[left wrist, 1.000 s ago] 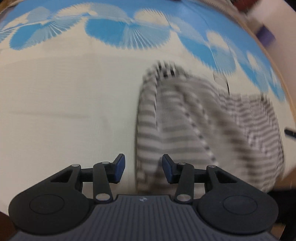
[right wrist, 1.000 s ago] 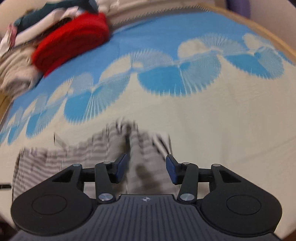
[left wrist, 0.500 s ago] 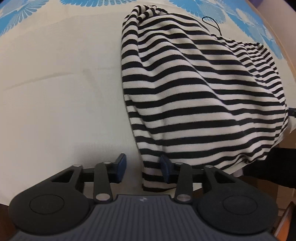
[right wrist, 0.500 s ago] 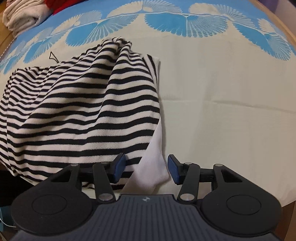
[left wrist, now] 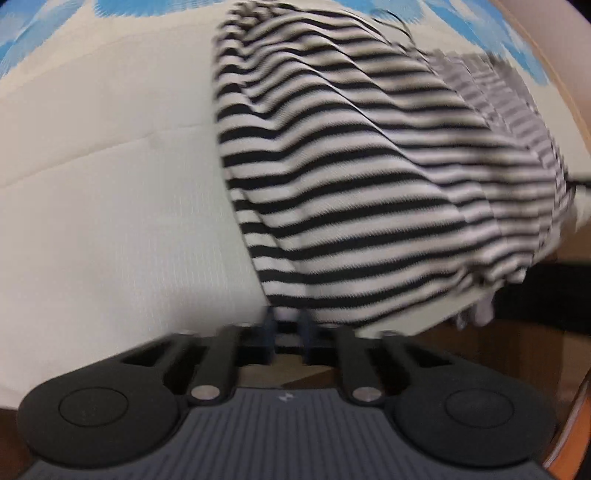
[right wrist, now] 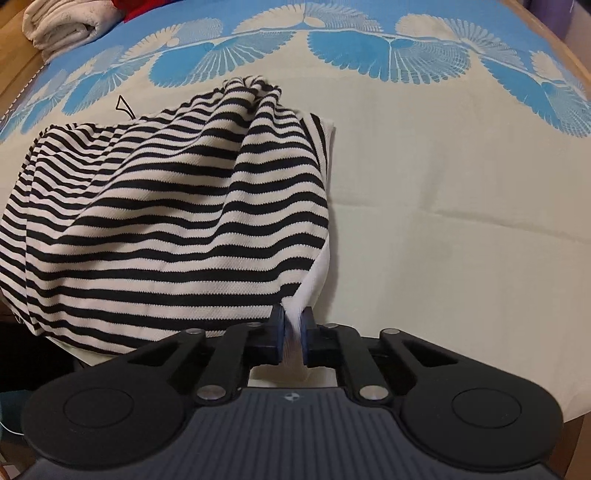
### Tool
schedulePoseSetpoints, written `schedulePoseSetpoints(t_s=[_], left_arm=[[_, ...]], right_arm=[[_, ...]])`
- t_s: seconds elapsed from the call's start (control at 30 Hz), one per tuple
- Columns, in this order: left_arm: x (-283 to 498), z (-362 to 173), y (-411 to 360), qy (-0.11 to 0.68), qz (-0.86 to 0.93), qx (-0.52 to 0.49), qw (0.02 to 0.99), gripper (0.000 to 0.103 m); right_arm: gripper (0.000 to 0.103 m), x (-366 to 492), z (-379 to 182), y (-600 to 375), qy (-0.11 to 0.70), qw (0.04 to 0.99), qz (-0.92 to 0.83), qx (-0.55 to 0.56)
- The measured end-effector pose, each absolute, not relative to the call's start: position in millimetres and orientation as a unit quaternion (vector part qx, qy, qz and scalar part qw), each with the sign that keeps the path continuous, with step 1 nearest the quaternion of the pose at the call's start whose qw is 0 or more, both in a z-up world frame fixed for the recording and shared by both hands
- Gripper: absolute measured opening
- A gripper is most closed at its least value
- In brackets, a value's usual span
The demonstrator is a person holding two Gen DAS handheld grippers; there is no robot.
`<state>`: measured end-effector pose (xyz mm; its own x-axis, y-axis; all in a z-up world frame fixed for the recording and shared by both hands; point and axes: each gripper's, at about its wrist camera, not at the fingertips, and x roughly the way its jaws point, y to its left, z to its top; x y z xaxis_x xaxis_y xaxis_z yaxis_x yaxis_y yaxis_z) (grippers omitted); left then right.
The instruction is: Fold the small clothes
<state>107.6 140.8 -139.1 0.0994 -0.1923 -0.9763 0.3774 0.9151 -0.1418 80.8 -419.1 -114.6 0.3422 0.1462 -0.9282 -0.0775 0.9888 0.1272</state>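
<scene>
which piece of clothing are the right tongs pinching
The striped garment, by its white corner; the cream folded cloth and the red one lie far off.

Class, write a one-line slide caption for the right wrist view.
Right gripper closing on the white edge of a striped top lying crumpled on a blue-patterned cloth.

Looks like somebody's home, probably a bedroom or a laundry corner. The work surface is covered with a cream cloth (right wrist: 461, 192) printed with blue fan shapes, the sort of bedspread or tablecloth found in a house, with a wooden edge (right wrist: 14, 70) showing at 10 o'clock. Up at 11 o'clock in the right wrist view sits a folded cream towel (right wrist: 62, 27) with something red (right wrist: 123, 8) beside it. A striped top (right wrist: 166, 221) lies rumpled at 9 o'clock.
</scene>
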Motion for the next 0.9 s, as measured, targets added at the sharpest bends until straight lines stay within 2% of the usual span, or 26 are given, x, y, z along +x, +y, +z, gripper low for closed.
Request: schedulePoseSetpoints(t_s=[0.07, 0.2, 0.3, 0.37, 0.43, 0.53, 0.6, 0.7, 0.73, 0.77, 0.8, 0.9], left_arm=[[105.4, -131.9, 141.5, 0.629, -0.189, 0.088, 0.749, 0.001], [105.0, -88.2, 167.9, 0.574, -0.170, 0.013, 0.801, 0.000], [93.7, -72.1, 175.5, 0.557, -0.175, 0.006, 0.812, 0.000], [91.7, -89.4, 174.2, 0.593, -0.152, 0.041, 0.790, 0.001], [91.9, -112.4, 168.9, 0.628, -0.144, 0.078, 0.761, 0.001], [93.2, -123.8, 151.5, 0.644, -0.144, 0.128, 0.741, 0.004], [98.1, -117.8, 149.9, 0.637, -0.124, 0.131, 0.750, 0.006], [111.0, -88.5, 154.6, 0.582, -0.128, 0.064, 0.800, 0.024], [115.5, -79.4, 157.1, 0.562, -0.130, 0.038, 0.816, 0.029], [120.5, -72.0, 155.4, 0.544, -0.135, 0.014, 0.828, 0.029], [125.0, -67.0, 152.4, 0.528, -0.142, -0.007, 0.837, 0.029], [138.3, -63.1, 135.9, 0.505, -0.146, -0.046, 0.849, 0.029]], right_arm=[[0.006, 79.0, -108.8, -420.4, 0.561, 0.824, 0.071, 0.032], [0.006, 73.8, -84.4, -442.1, 0.522, 0.846, 0.058, 0.093], [0.005, 65.3, -65.9, -458.8, 0.492, 0.860, 0.049, 0.129], [0.005, 62.2, -70.8, -460.0, 0.510, 0.851, 0.040, 0.119], [0.005, 65.3, -98.8, -461.8, 0.574, 0.812, 0.010, 0.108], [0.005, 70.3, -123.3, -444.6, 0.617, 0.785, 0.012, 0.053], [0.007, 74.1, -122.6, -440.7, 0.613, 0.789, 0.001, 0.045], [0.012, 78.0, -104.9, -441.1, 0.566, 0.823, -0.022, 0.051], [0.020, 78.4, -94.4, -439.7, 0.535, 0.843, -0.030, 0.046], [0.030, 78.8, -86.3, -439.0, 0.507, 0.860, -0.031, 0.048], [0.034, 79.5, -78.6, -438.8, 0.479, 0.875, -0.027, 0.058], [0.036, 87.9, -68.9, -431.3, 0.429, 0.898, 0.004, 0.101]])
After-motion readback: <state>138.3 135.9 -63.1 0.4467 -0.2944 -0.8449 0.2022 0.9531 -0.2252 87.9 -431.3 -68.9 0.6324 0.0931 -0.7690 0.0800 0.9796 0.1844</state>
